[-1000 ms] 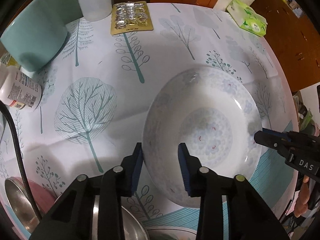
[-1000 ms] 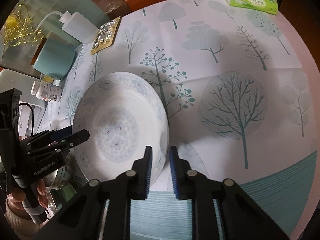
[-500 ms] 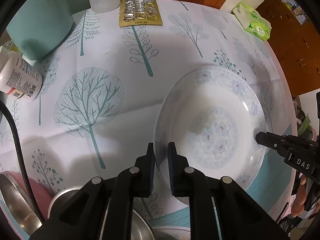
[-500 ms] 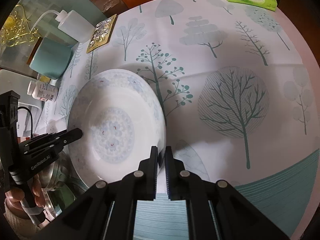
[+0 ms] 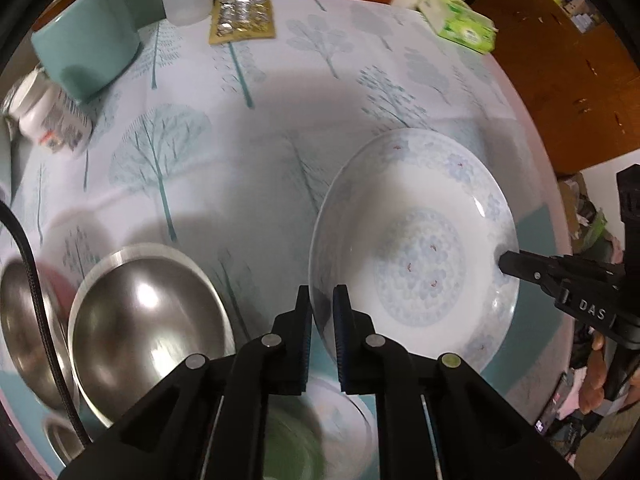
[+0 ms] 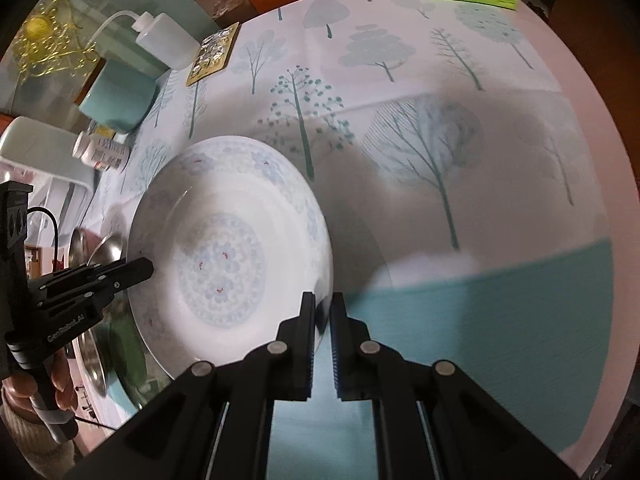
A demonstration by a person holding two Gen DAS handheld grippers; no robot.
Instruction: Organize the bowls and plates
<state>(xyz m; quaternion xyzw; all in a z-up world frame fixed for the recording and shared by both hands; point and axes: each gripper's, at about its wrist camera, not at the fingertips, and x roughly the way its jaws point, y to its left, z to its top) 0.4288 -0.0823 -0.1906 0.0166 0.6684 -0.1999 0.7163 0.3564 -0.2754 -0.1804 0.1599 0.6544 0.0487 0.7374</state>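
While pinched at opposite rims by the closed left gripper (image 5: 322,330) and right gripper (image 6: 322,330), the plate (image 5: 416,256) is held level between them above the table's near edge, steel bowl (image 5: 148,320) lying leftward.

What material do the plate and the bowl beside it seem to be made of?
Plate: probably glazed ceramic or porcelain; white, glossy, with a pale blue printed floral pattern and bright glints near the rim.
Bowl: most likely stainless steel; grey, mirror-like, it reflects the lights as bright spots. Blur hides finer surface detail.
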